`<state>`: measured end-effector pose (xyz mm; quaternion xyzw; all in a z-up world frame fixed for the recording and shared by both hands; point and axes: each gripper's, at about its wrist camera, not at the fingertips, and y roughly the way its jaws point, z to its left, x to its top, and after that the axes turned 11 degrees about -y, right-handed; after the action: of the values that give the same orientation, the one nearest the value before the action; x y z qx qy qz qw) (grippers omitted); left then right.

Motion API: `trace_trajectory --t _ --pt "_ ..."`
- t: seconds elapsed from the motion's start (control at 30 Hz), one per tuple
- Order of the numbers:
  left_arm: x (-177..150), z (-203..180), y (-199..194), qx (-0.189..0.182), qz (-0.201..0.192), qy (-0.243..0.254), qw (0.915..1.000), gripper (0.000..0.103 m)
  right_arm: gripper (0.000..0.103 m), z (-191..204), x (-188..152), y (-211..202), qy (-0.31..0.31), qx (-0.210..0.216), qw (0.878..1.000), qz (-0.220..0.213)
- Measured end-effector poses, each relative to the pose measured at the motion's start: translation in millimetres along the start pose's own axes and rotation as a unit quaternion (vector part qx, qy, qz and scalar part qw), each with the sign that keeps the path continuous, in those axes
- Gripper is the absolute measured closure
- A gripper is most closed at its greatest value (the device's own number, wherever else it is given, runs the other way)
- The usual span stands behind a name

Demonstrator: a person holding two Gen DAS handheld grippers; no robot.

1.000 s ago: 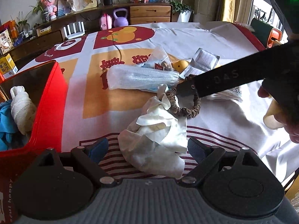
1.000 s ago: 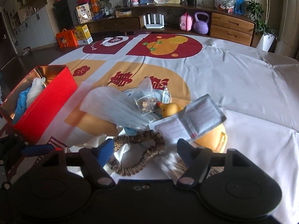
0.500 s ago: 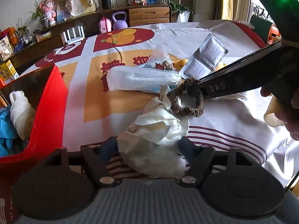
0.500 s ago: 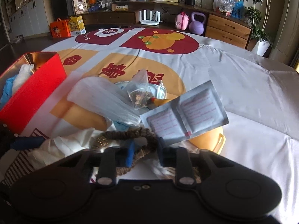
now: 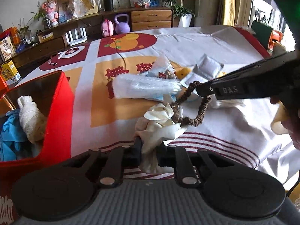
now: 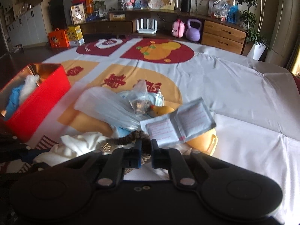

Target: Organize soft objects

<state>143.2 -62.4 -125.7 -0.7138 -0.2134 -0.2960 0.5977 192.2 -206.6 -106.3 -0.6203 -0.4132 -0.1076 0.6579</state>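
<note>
A crumpled white cloth (image 5: 159, 123) lies on the patterned tablecloth, and my left gripper (image 5: 150, 147) is closing on its near end, pads pressing the fabric. A brown scrunchie (image 5: 189, 121) runs from the cloth up to my right gripper (image 5: 198, 89), whose jaws are closing on it. In the right wrist view that right gripper (image 6: 145, 147) pinches the scrunchie (image 6: 131, 137), with the white cloth (image 6: 78, 144) to its left. The red box (image 5: 60, 112) stands at the left and holds a blue cloth (image 5: 11, 135) and a white bandage roll (image 5: 30, 116).
Behind the scrunchie lies a pile: a clear bag of masks (image 5: 146, 89), a small bag of brown bits (image 6: 140, 103), a yellow rubber duck (image 6: 163, 110), a silver sachet (image 6: 180, 123) and a yellow item (image 6: 202, 140). A hand (image 5: 292, 127) holds the right gripper.
Both grippers went from wide open to closed: the left onto the white cloth, the right onto the scrunchie. The scrunchie is now pulled up and stretched, and the cloth is bunched.
</note>
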Motion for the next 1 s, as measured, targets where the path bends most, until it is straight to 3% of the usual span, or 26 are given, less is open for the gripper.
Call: trace_trajectory --t 0.67,1.0 --pt "32 38 -71 0.030 -0.050 -0.062 0.9964 0.089 0.095 30 25 -91 -0.014 0.020 0.997 -0.071" --pt "54 64 -110 0.040 -0.083 -0.075 0.9929 0.089 0.095 52 42 -114 -0.033 0.035 0.994 -0.096"
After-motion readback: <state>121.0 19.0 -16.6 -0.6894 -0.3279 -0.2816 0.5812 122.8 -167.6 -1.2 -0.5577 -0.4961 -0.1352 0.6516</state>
